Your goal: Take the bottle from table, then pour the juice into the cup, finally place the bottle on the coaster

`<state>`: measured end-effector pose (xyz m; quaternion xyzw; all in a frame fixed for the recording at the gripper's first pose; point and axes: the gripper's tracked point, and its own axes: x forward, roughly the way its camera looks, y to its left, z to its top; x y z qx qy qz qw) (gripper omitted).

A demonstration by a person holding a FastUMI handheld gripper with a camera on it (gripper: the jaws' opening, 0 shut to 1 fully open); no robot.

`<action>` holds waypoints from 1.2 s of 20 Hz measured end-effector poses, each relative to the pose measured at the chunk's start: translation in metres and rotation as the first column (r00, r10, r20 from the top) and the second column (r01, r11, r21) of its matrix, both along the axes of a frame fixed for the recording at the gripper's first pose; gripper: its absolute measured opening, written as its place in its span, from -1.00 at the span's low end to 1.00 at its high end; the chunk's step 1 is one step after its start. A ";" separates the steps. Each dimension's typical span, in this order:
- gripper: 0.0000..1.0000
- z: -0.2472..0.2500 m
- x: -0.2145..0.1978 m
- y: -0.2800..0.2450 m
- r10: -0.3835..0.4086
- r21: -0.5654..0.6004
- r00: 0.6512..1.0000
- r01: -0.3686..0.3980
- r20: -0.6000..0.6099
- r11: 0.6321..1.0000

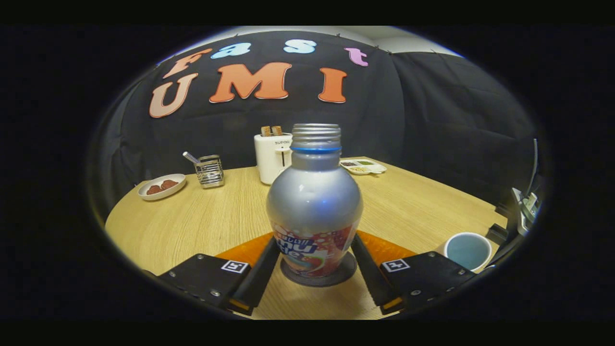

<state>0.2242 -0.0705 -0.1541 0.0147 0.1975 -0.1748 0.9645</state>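
A silver bottle (314, 202) with a blue neck ring, no cap and a colourful label stands upright on a dark round coaster (338, 277). It sits between the fingers of my gripper (314, 240), and both fingers press against its lower sides, so the gripper is shut on it. A white cup (467, 251) with a pale blue inside stands on the table to the right, just beyond the right finger. Whether the cup holds any juice is unclear.
An orange mat (242, 251) lies on the wooden table (202, 221) behind the bottle. Farther back stand a white toaster (273, 157), a metal holder (209, 171), a plate of brown food (162, 186) and a small divided tray (363, 166). Equipment stands at the right table edge (521, 206).
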 end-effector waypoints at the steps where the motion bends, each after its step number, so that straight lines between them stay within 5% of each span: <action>1: 0.76 0.002 -0.003 0.000 0.000 -0.006 1.000 0.000 0.000 1.000; 6: 0.96 0.024 -0.024 0.006 0.020 -0.017 1.000 -0.020 0.021 1.000; 13: 0.94 0.093 -0.079 0.058 0.135 -0.013 0.982 -0.134 0.133 0.991; 24: 0.95 0.121 -0.150 0.168 0.375 -0.023 0.896 -0.381 0.238 0.924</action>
